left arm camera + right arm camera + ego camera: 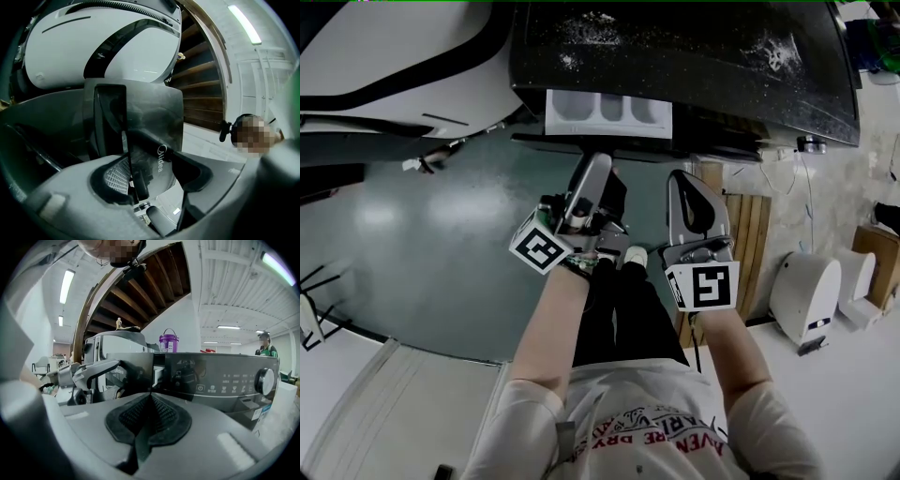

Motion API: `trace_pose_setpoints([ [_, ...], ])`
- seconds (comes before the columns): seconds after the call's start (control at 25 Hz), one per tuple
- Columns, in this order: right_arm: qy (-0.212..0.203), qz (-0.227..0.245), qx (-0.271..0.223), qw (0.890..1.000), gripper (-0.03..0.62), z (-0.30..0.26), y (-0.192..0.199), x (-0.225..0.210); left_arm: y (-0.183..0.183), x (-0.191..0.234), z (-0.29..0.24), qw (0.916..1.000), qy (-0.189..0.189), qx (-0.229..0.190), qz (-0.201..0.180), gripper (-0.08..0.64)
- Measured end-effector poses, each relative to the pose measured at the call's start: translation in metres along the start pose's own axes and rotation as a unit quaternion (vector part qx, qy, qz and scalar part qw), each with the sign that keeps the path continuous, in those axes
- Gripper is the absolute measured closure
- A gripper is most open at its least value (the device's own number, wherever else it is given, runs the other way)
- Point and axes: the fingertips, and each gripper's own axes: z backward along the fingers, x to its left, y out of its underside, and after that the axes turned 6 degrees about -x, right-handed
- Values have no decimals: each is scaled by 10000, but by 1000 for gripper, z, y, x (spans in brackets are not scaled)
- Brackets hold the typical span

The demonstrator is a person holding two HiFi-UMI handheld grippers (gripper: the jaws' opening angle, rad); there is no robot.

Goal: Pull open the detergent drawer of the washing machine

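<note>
**Nearest the wearer.** The right gripper (149, 401) is shown with its ribbed pads pressed together on nothing. It is held short of the front of the washing machine (694, 56), to the right of the drawer.

**At the machine's front.** The left gripper (150, 164) is seen clamped on the glossy front panel of the detergent drawer (607, 112), one pad on each side of it. The wide stance of the jaws is accounted for by the panel's thickness. The drawer sits at the left end of the machine's control panel (225, 376). It is already drawn partly out, and three white compartments are exposed from above.

**Handling, as judged.**
- The drawer is taken to be light, rigid moulded plastic that slides on runners, so little force should be needed.
- The smooth face may slip between the pads, and the end stop could be strained by a hard tug.
- The hold is best taken across the panel's edge, and the pull kept straight out from the machine's front.

**Legible writing.** "Midea" is printed on the drawer's panel. The symbols beside the dial (266, 379) are too small to be read.

**Farthest.** A purple bucket (168, 342) is seen above the machine's top edge.
</note>
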Motion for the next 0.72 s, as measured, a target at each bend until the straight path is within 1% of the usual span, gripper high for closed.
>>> trace_pose_setpoints([
  [0.12,-55,47,-3,10000,592,9,0,6,4,-3,7,10000,-3,-9,31,288],
  [0.24,91,168,22,9998,592,16,1,8,7,-8,15,10000,11,-2,12,287],
  [0.32,162,196,-76,9996,592,19,-7,13,8,-10,21,10000,-6,-5,-4,287],
  [0.4,127,187,-152,9996,592,27,-12,18,10,-13,26,10000,-21,-17,9,287],
  [0.52,64,103,-138,9998,592,42,-13,21,13,-18,39,10000,-14,-71,7,287],
  [0.6,27,140,-179,9997,592,50,-14,23,14,-23,49,10000,-6,-90,-6,287],
  [0.72,55,113,-217,9997,592,61,-15,24,18,-28,59,10000,0,-61,-1,287],
])
